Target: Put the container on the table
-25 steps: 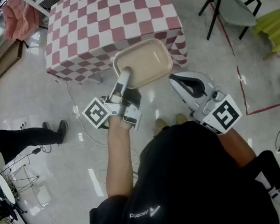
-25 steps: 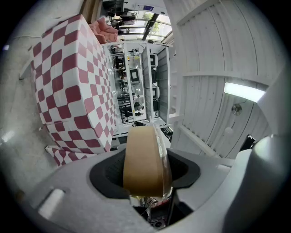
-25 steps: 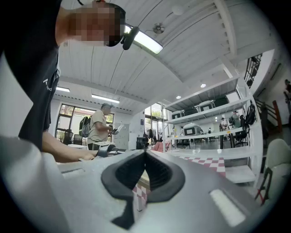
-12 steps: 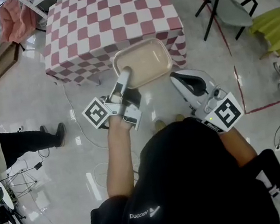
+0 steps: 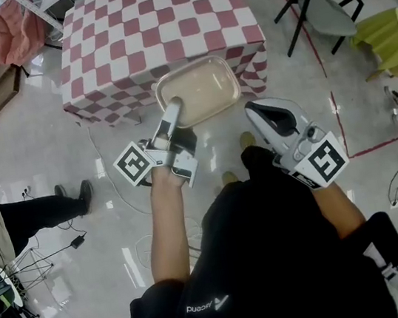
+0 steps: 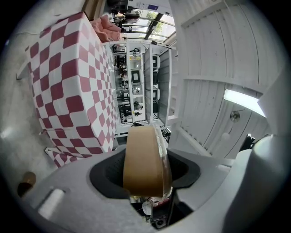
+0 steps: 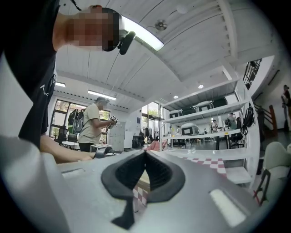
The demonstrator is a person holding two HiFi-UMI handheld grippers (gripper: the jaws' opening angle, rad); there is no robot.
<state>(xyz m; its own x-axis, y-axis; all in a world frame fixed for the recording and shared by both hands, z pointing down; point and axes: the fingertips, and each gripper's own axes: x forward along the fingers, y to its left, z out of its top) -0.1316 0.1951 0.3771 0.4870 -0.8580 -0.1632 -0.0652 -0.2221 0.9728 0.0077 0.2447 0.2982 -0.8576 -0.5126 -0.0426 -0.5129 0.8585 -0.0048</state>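
A shallow beige container (image 5: pixel 198 91) hangs level over the near edge of the red-and-white checked table (image 5: pixel 155 26). My left gripper (image 5: pixel 174 107) is shut on the container's near left rim. In the left gripper view the rim (image 6: pixel 143 159) stands edge-on between the pads of that gripper (image 6: pixel 144 157), with the table's cloth (image 6: pixel 68 91) at the left. My right gripper (image 5: pixel 254 108) floats to the right of the container, apart from it. In the right gripper view its jaws (image 7: pixel 145 157) are shut with nothing between them.
Grey chairs (image 5: pixel 324 0) and a yellow-green seat (image 5: pixel 393 34) stand at the right, past a red tape line (image 5: pixel 337 110). A pink cloth (image 5: pixel 14 30) hangs at the far left. Another person's legs (image 5: pixel 42 205) and floor cables (image 5: pixel 102 162) lie left.
Both grippers and the container have moved a little toward the table. The person's foot has stepped forward beneath the right gripper. The grip on the container is unchanged.
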